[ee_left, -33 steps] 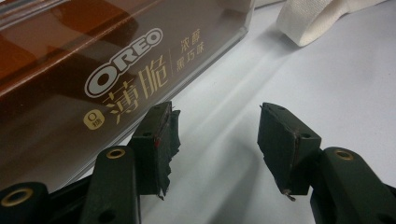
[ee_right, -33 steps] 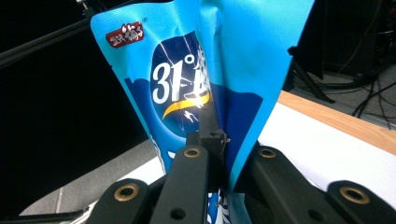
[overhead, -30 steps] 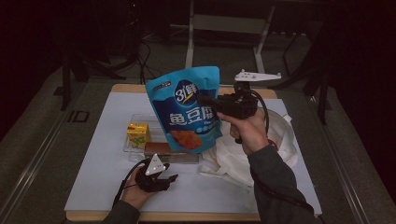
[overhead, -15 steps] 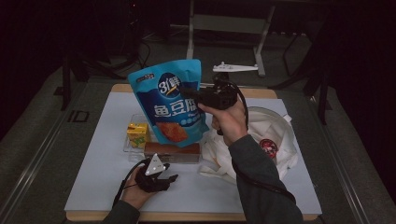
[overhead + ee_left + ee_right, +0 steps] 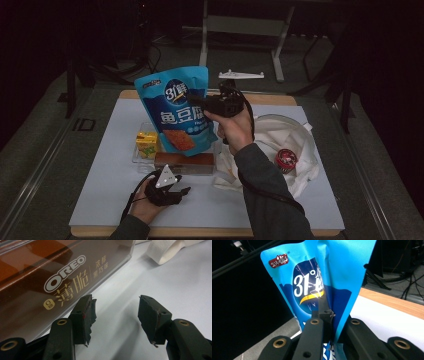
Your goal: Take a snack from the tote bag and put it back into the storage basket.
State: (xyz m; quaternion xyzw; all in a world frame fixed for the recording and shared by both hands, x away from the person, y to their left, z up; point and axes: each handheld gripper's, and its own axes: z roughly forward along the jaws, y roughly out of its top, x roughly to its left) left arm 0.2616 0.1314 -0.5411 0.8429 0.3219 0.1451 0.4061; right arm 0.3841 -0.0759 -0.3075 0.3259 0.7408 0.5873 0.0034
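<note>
Right gripper (image 5: pixel 202 104) clamped on glossy blue foil snack pouch (image 5: pixel 176 107), lifted above clear plastic tray (image 5: pixel 137 159) for placement; left gripper (image 5: pixel 113 312) released, idle.

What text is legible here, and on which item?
"OREO" plus gold Chinese characters: brown box.
"31°": blue snack bag; its red corner logo is too small to read, its big white characters too blurred.
Yellow carton, red round tin: print too small to read.

Snack bag (image 5: pixel 176 110) raised above clear tray (image 5: pixel 137 159); Oreo box (image 5: pixel 184 163) before tray; cloth bag (image 5: pixel 295 150) right.
</note>
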